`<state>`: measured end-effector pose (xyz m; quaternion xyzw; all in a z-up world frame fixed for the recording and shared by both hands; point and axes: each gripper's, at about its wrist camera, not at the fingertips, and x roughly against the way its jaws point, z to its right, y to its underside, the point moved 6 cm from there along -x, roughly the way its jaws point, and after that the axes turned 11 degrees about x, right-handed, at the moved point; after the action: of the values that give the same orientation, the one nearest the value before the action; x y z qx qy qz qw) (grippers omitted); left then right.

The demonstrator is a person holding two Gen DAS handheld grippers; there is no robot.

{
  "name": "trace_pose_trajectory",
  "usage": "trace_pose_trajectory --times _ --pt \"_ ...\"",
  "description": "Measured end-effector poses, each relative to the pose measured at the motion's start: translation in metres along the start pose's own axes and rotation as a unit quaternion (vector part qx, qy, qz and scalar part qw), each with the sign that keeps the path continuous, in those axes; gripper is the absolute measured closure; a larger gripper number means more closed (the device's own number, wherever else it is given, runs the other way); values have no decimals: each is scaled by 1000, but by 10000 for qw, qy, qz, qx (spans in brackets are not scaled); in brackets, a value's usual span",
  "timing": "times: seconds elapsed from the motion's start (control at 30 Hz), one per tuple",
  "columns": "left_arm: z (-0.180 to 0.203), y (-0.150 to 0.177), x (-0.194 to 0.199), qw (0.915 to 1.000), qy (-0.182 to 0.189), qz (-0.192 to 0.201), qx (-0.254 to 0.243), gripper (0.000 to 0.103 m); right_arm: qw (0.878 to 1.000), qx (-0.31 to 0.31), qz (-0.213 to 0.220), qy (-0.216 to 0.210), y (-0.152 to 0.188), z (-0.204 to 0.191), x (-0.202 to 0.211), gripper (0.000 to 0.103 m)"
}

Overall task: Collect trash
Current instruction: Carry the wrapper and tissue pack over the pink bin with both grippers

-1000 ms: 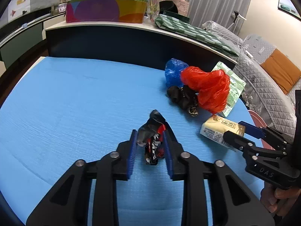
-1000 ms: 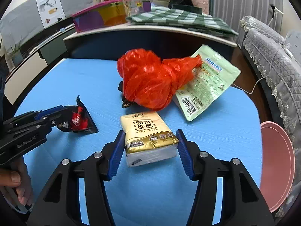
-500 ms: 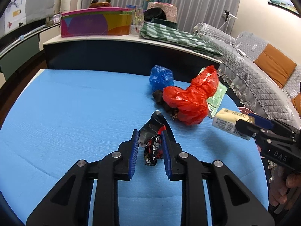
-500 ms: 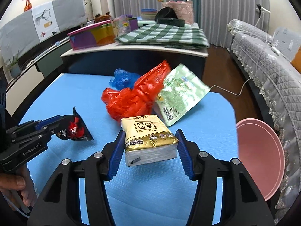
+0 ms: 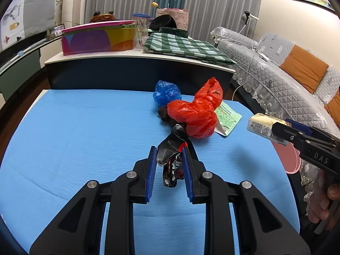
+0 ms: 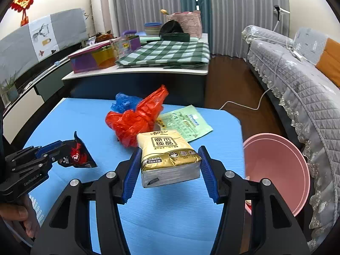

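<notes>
My left gripper [image 5: 169, 155] is shut on a crumpled black and red snack wrapper [image 5: 172, 158], held above the blue table [image 5: 85, 131]. From the right wrist view the same wrapper [image 6: 77, 155] hangs at the left. My right gripper [image 6: 169, 167] is shut on a gold tissue pack [image 6: 167, 155], lifted off the table; that pack [image 5: 262, 126] shows at the right in the left wrist view. On the table's far side lie a red plastic bag [image 6: 136, 121], a blue plastic bag [image 6: 125, 103], a green printed pouch [image 6: 184, 123] and a dark wrapper [image 5: 164, 113].
A pink basin [image 6: 276, 170] stands on the floor just past the table's right edge. Behind the table is a low cabinet [image 5: 131, 70] with a colourful box [image 5: 97, 40] and checked cloth [image 5: 187, 47]. A grey sofa [image 6: 297, 89] runs along the right.
Both grippers have risen and drawn back with their loads. The tissue pack left the table, and the pile of bags now looks farther away. The pink basin has come further into view.
</notes>
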<state>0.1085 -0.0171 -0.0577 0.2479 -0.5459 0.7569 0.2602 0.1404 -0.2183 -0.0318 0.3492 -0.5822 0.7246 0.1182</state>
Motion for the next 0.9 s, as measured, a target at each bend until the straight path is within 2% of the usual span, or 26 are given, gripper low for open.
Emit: trace_pose_trajectory --times 0.57,0.9 --pt "35 3 0 9995 180 -4 -253 79 9984 -361 157 417 8 42 21 49" --pt "71 7 -3 9974 557 20 -458 79 9933 -801 266 793 14 87 36 49"
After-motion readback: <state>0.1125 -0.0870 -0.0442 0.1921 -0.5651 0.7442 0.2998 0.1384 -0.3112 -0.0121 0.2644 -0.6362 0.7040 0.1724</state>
